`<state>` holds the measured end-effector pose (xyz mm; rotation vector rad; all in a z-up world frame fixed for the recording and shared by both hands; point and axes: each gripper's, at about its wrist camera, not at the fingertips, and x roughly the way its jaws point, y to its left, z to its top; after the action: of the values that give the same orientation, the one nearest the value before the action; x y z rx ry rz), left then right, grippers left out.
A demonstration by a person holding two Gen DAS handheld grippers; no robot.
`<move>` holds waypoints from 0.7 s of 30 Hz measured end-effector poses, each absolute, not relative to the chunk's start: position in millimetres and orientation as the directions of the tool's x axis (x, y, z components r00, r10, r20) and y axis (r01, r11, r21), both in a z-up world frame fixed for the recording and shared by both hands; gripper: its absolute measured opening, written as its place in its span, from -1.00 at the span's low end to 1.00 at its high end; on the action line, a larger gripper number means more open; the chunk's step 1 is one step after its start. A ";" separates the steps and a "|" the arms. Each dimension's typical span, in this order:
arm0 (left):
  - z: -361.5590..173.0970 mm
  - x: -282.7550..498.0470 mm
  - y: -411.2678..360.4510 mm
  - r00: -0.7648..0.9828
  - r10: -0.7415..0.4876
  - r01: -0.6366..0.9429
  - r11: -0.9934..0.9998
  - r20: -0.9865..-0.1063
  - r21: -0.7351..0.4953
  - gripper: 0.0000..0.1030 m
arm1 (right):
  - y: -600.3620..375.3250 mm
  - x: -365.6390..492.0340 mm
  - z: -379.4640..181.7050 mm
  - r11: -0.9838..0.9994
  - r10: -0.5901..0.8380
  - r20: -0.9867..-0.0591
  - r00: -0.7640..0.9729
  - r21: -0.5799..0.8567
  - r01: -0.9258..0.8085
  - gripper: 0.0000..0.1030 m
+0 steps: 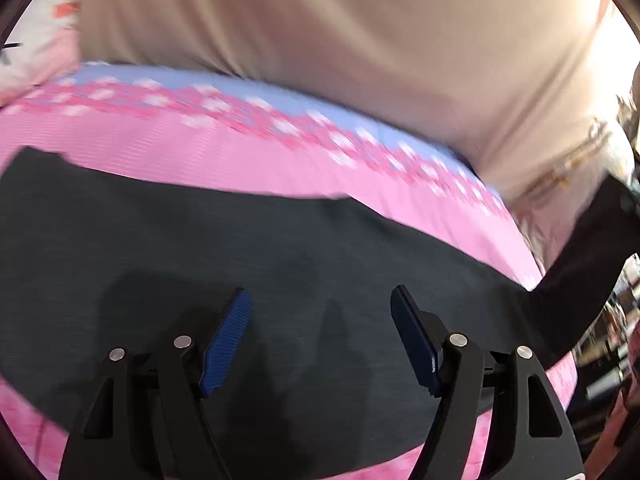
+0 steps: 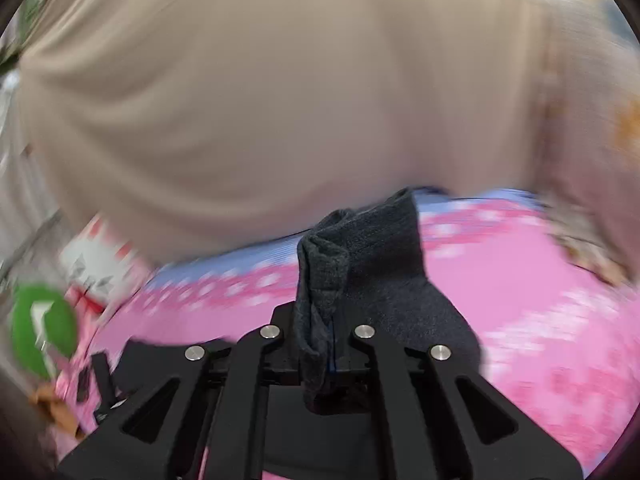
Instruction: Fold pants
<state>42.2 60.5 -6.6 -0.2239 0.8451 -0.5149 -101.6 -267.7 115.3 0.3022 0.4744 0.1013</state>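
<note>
Dark grey pants (image 1: 240,248) lie spread flat on a pink bedsheet (image 1: 248,160). Over them my left gripper (image 1: 320,336) hovers open, its blue pads (image 1: 226,344) wide apart with only cloth below, nothing pinched. In the right wrist view my right gripper (image 2: 326,344) is shut on a bunched fold of the pants (image 2: 360,248), which stands up between the black fingers and hides the pads. That fold is lifted above the pink sheet (image 2: 500,280).
A person's beige top (image 1: 340,48) fills the upper half of both views, close beyond the bed. A white and red patterned cloth (image 2: 96,264) and a green round object (image 2: 40,332) sit at the left. Both pictures are motion-blurred.
</note>
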 end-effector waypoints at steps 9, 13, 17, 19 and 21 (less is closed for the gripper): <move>-9.5 34.6 163.4 0.616 -0.485 0.246 0.867 -0.621 -0.434 0.36 | -50.8 2.1 -54.2 0.938 0.324 -0.786 0.526 0.196 -0.285 -0.77; -8.5 29.0 185.2 0.635 -0.511 0.230 0.841 -0.580 -0.489 0.36 | -84.6 -38.4 -27.9 0.932 0.358 -0.710 0.606 0.233 -0.278 0.29; -7.9 28.3 188.7 0.642 -0.517 0.220 0.831 -0.566 -0.510 0.36 | -169.1 -86.5 9.6 0.962 0.249 -0.611 0.752 0.249 -0.117 0.73; -7.0 27.3 188.8 0.646 -0.514 0.218 0.832 -0.564 -0.510 0.36 | -220.6 -110.6 8.9 0.969 0.127 -0.622 0.773 0.243 0.037 0.72; -7.7 28.6 188.3 0.648 -0.508 0.211 0.836 -0.568 -0.506 0.36 | -273.7 -131.5 -8.4 0.941 0.031 -0.668 0.743 0.269 0.203 0.73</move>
<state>28.6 188.3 -7.7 -0.4196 0.7644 -0.4223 -131.5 -273.7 -8.4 0.3384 0.7306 -0.0958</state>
